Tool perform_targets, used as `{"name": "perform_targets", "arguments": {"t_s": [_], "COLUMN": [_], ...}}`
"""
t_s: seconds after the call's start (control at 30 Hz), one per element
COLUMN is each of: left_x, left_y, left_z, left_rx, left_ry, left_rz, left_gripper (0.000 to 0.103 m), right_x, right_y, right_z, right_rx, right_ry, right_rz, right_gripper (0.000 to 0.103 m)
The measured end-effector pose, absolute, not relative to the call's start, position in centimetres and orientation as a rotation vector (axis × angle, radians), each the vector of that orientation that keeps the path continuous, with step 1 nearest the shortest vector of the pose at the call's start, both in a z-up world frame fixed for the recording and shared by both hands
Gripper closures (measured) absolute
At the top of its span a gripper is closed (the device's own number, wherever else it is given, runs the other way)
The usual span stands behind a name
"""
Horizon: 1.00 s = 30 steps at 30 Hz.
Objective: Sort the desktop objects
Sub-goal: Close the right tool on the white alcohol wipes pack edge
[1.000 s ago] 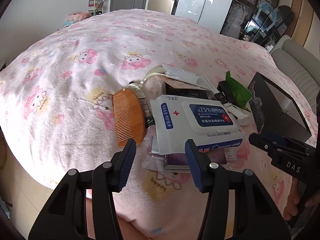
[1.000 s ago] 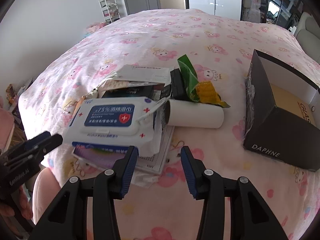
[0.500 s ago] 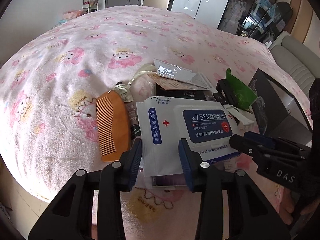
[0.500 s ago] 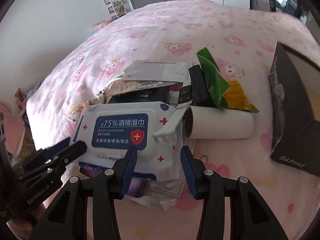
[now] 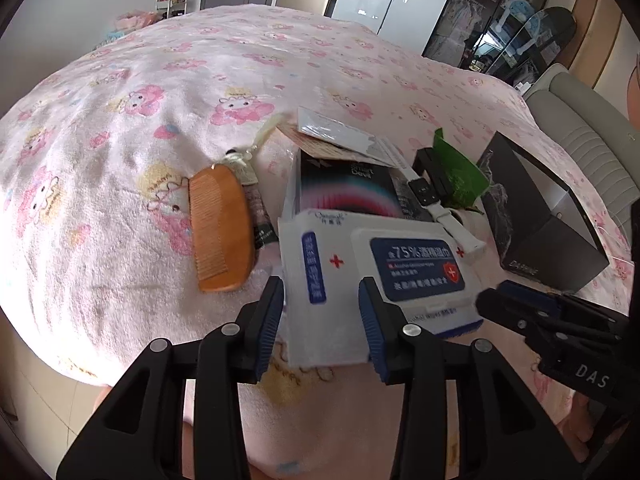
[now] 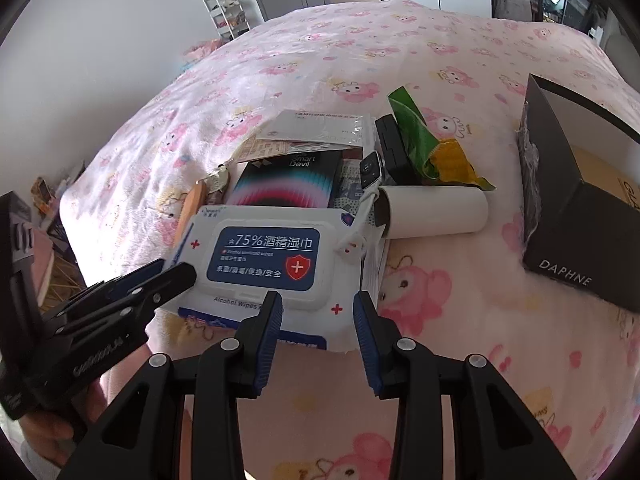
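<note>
Far left on the pink cartoon-print blanket (image 5: 120,128): wooden comb (image 5: 218,226) lying flat, teeth facing left. A small dark tube (image 5: 256,212) sits along its right edge, touching it.

Your left gripper (image 5: 320,316) has its fingers straddling the near-left corner of the alcohol wipes pack (image 5: 360,276). Jaws are spread, pads on either side of the corner; can't tell from the left wrist view whether they're actually pressing on it. In the right wrist view the left gripper (image 6: 176,274) comes in from the left with its tips over the pack's left edge.

The wipes pack (image 6: 272,264) sits on top of the pile, white with a blue label, overlapping the dark Smart Devil box (image 6: 288,184) behind it. Paper sachets (image 6: 320,128) lie across the far end of that box.

Your right gripper (image 6: 318,320) is spread too, fingers over the pack's near-right edge, no clamp visible.

Right of the pack: white smartwatch (image 6: 370,172), strap trailing down onto the pack's top-right corner. White cylinder (image 6: 432,210) lies on its side just beside it. Behind that, a black rectangular item (image 6: 394,152) and a green-yellow wrapper (image 6: 432,148), touching.

Far right: open black DAPHNE box (image 6: 576,248), standing apart from the pile.
</note>
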<state>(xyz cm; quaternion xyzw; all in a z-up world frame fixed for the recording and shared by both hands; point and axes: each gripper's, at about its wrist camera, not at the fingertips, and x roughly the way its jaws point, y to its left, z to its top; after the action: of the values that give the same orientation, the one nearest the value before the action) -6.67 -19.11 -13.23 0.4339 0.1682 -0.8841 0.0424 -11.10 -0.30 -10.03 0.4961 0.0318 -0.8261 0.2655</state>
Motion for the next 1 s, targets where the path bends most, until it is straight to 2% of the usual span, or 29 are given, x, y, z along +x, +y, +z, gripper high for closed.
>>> {"name": "perform_targets", "arguments": {"t_s": [0.13, 0.47, 0.87, 1.0], "left_x": [-7.6, -7.5, -7.1, -7.1], "left_y": [-19.6, -18.8, -20.2, -20.0], "left_z": [-13.5, -13.7, -14.1, -14.6], "left_rx": [1.331, 1.368, 1.399, 1.418], "left_ry": [0.563, 0.51, 0.569, 0.581], "left_rz": [-2.711, -2.725, -2.707, -2.712], "left_gripper": [0.063, 0.063, 0.051, 0.047], "right_x": [-11.7, -12.3, -12.3, -12.8], "right_y": [-0.1, -0.1, 0.6, 0.8], "right_z": [-10.1, -11.7, -12.1, -12.7], "right_rx": [1.35, 1.414, 1.431, 1.451], "right_ry": [0.114, 0.041, -0.01, -0.053], "right_rz": [-2.276, -2.184, -2.161, -2.147], "right_gripper": [0.07, 0.07, 0.069, 0.056]}}
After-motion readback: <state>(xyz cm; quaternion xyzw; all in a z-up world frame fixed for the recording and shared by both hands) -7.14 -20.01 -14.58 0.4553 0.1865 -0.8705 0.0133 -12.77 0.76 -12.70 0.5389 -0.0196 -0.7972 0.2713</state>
